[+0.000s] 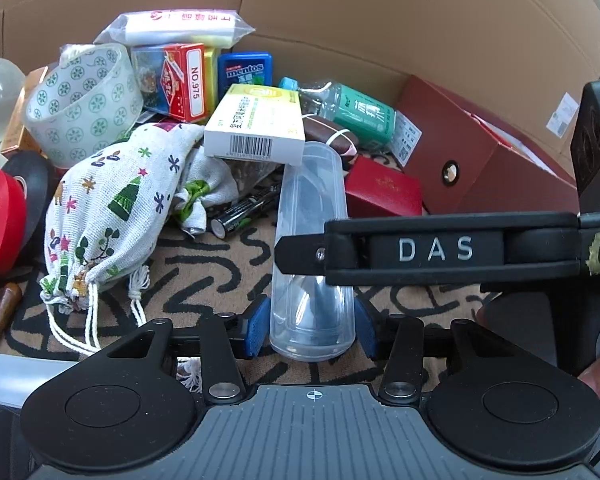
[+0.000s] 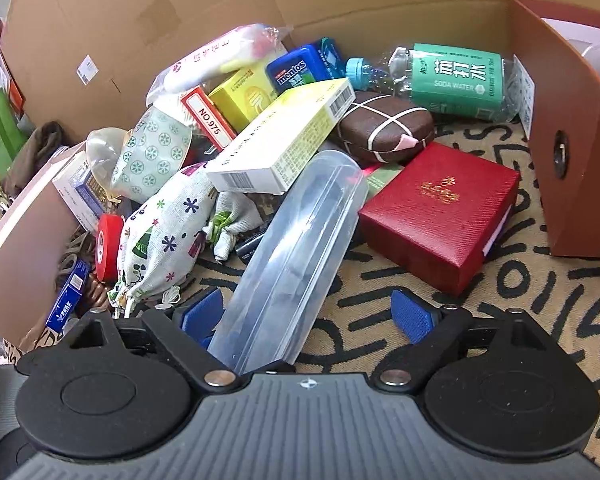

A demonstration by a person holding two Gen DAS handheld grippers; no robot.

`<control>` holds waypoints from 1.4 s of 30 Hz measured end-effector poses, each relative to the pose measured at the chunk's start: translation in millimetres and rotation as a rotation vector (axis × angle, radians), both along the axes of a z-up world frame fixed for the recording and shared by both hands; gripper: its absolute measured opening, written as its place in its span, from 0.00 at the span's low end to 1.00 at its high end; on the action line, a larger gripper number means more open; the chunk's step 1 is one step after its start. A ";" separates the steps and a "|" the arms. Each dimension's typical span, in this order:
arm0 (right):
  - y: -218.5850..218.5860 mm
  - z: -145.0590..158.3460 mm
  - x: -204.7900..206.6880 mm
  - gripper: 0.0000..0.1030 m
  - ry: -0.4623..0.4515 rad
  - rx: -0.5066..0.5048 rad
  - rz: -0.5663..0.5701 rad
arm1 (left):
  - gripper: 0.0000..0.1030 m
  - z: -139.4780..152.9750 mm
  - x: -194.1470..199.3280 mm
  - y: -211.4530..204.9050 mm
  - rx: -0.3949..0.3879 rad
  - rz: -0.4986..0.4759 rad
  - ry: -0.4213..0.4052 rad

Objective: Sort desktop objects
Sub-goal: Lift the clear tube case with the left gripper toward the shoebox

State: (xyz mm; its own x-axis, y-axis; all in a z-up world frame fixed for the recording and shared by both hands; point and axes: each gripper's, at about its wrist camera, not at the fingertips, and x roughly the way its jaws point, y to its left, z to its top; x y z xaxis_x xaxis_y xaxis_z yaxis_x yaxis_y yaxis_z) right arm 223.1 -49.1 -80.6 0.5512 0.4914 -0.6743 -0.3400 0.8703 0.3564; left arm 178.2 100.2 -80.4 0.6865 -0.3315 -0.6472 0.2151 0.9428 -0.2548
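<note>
A clear plastic tube-shaped case (image 1: 312,200) lies lengthwise on the patterned mat, its far end tucked under a white and yellow medicine box (image 1: 256,124). My left gripper (image 1: 312,328) is shut on the case's near end, with a blue pad pressed against each side. A black finger (image 1: 340,248) of my right gripper, marked DAS, crosses just above the case from the right. In the right wrist view my right gripper (image 2: 308,314) stands open, its pads wide on either side of the case (image 2: 300,240), which runs closer to the left pad.
Clutter fills a cardboard box (image 1: 340,12): a printed cloth pouch (image 1: 108,200), tape rolls (image 1: 80,104), a red gift box (image 2: 440,208), a soda water bottle (image 2: 456,80), a brown case (image 2: 384,128), batteries (image 1: 244,212). A brown-red box (image 2: 572,140) stands on the right.
</note>
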 end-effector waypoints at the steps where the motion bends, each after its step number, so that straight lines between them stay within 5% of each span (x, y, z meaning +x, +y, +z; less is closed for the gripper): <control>1: 1.6 -0.4 0.4 0.90 0.001 -0.003 0.000 | 0.60 0.1 0.7 -0.1 -0.001 0.000 0.001; 9: 19.9 -1.0 -3.8 0.90 -0.047 -0.101 0.027 | 0.46 1.7 1.7 -2.2 0.013 0.011 0.010; 11: 24.1 -0.4 -6.0 0.84 -0.062 -0.128 0.045 | 0.44 2.2 1.5 -3.8 0.018 0.015 0.014; 12: 23.0 1.4 -7.1 0.69 -0.059 -0.111 0.059 | 0.44 2.6 0.6 -5.0 0.021 0.016 0.014; 13: 21.7 2.5 -8.1 0.64 -0.050 -0.101 0.064 | 0.44 3.1 -0.6 -6.4 0.025 0.017 0.014; 24: -10.3 10.4 -46.0 0.61 -0.013 -0.075 0.046 | 0.44 10.7 -34.5 -25.4 -0.035 -0.016 0.044; 28: -24.8 12.7 -63.5 0.61 -0.005 -0.072 0.030 | 0.46 8.2 -50.3 -38.3 -0.063 -0.051 0.069; 36: -47.7 5.2 -66.9 0.61 0.040 0.008 -0.019 | 0.66 4.2 -60.1 -58.5 -0.004 -0.080 0.023; 38: -46.7 4.0 -65.4 0.62 0.035 0.011 -0.018 | 0.62 3.6 -56.3 -60.5 0.001 -0.081 0.021; 39: -46.4 3.3 -64.8 0.62 0.031 0.011 -0.016 | 0.50 3.5 -55.2 -61.3 0.003 -0.082 0.022; 42: -46.5 2.9 -65.4 0.61 0.024 0.007 -0.014 | 0.48 4.2 -54.9 -63.4 0.009 -0.082 0.023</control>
State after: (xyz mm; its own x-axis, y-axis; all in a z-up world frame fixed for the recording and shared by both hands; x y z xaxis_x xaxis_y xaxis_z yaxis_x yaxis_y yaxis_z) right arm 157.7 -95.6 -77.6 0.5412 0.4889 -0.6842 -0.3192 0.8722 0.3707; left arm 123.4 36.7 -76.1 0.6420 -0.3803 -0.6658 0.2863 0.9244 -0.2519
